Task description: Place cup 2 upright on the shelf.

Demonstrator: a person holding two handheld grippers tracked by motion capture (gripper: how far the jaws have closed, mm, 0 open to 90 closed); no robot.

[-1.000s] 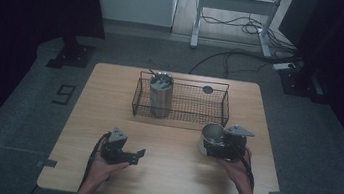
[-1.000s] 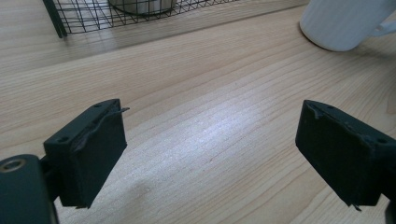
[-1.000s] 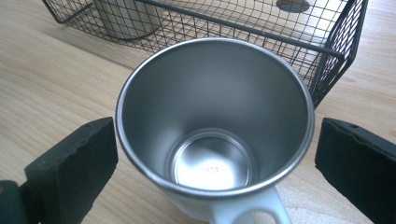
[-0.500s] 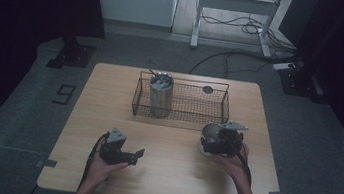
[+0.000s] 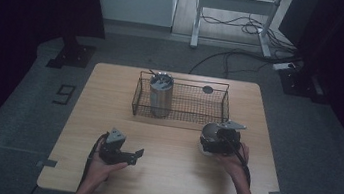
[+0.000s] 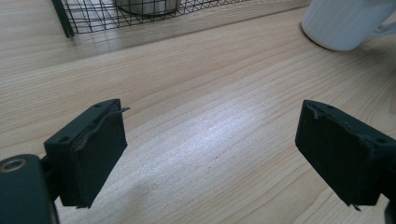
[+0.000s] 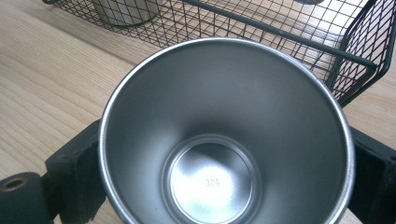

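Right claw (image 5: 219, 139) clamped on a steel cup (image 7: 224, 135), jaws pressing its sides, cup tipped toward the camera, just in front of the wire basket (image 5: 220, 101) on the worktop (image 5: 169, 177). Left claw (image 5: 124, 154) apart, nothing in it, low over bare wood. A white mug (image 6: 345, 23) stands ahead of it. One steel tumbler (image 5: 160, 95) already upright in the basket's left end. Likely left: lift the held cup into the basket; probably the mug after, hard to tell.
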